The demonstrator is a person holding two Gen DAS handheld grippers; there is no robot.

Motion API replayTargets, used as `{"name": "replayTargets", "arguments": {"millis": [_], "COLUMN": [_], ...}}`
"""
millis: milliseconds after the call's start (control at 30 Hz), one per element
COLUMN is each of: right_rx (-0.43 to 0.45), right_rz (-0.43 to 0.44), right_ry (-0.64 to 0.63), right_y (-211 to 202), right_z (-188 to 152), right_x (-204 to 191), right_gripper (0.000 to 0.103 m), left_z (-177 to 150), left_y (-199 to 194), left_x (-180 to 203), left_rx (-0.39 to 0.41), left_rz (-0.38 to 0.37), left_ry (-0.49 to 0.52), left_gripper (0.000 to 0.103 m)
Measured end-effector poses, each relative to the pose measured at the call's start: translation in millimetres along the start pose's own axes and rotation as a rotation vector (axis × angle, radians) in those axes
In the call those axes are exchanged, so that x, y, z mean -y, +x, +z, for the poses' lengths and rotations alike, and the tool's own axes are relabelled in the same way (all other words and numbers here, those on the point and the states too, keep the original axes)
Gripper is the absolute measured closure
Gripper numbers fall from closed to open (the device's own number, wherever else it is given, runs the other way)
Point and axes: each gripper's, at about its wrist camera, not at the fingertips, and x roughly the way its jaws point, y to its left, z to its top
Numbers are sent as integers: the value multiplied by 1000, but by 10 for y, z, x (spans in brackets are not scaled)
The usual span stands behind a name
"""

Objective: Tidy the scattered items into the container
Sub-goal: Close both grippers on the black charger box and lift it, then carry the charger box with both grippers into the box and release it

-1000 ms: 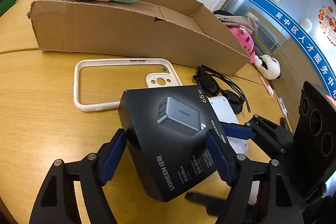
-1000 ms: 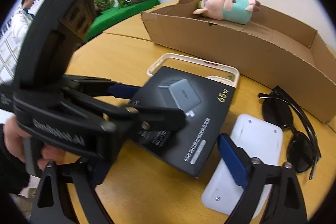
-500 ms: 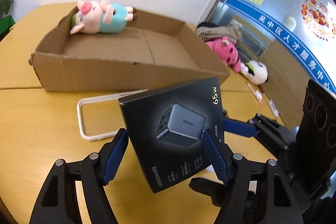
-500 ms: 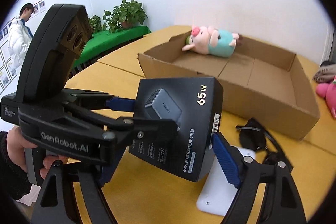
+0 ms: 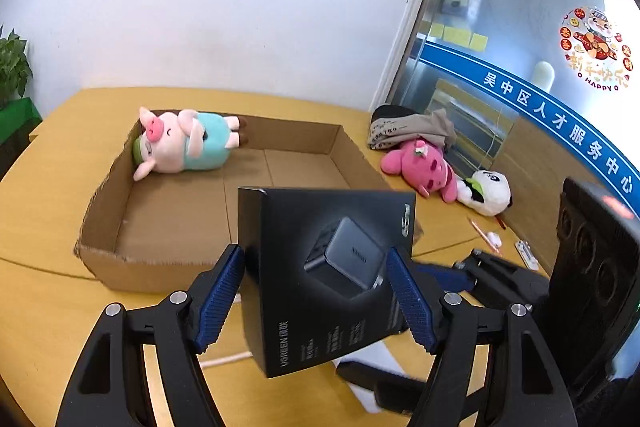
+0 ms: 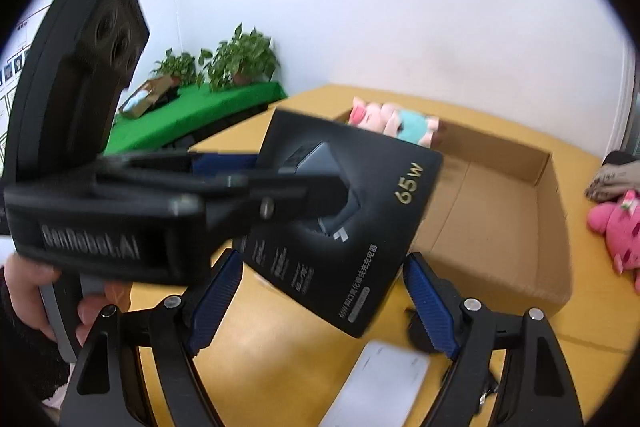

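Observation:
My left gripper (image 5: 316, 291) is shut on a black charger box (image 5: 328, 275) and holds it in the air in front of the near wall of the open cardboard box (image 5: 132, 267). The charger box also shows in the right wrist view (image 6: 360, 227), held by the left gripper (image 6: 256, 183). A pink pig plush (image 5: 180, 143) lies in the far left corner of the cardboard box. My right gripper (image 6: 320, 303) is open and empty, below and behind the charger box. A white flat device (image 6: 380, 383) lies on the table under it.
A pink plush (image 5: 420, 167), a panda plush (image 5: 486, 193) and a bundle of cloth (image 5: 408, 127) lie right of the cardboard box. Part of a white phone case (image 5: 224, 359) shows on the yellow table (image 5: 40, 307). Potted plants (image 6: 240, 59) stand at the back left.
My left gripper has lifted the charger box off the table and carried it up toward the cardboard box. My right gripper has risen with it and stays open.

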Motion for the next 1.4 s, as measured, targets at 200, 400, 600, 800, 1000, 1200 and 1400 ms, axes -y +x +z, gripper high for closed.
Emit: {"name": "replayTargets", "arguments": {"millis": [200,400,600,800,1000,1200,1400], "right_rx": [49,100,126,151,209,194,88], "right_rz": [-41,-67,-88,-128,-169,-198,-200], "right_ry": [18,21,57,131,176,189,259], "right_y": [-8,10,174,408,548,854,1451], "right_z": [169,443,686,907,1305,1495,1402], "right_x": [109,292,590,1046,1444,1790,2282], "right_gripper": [20,22,32,44,46,46,46], "left_z": [160,490,820,1293,1764,2077,2017], "left_y": [75,209,455,724,1122,1625,2393], "left_x": [-14,-21,-89,-106,-147,-218,-470], "left_rx": [10,37,68,97,105,79,-58], "left_rz": [-21,-14,7,18,-7,7,14], "left_ry": [4,6,16,52,73,85,46], "left_gripper": [27,27,33,48,48,48,48]}}
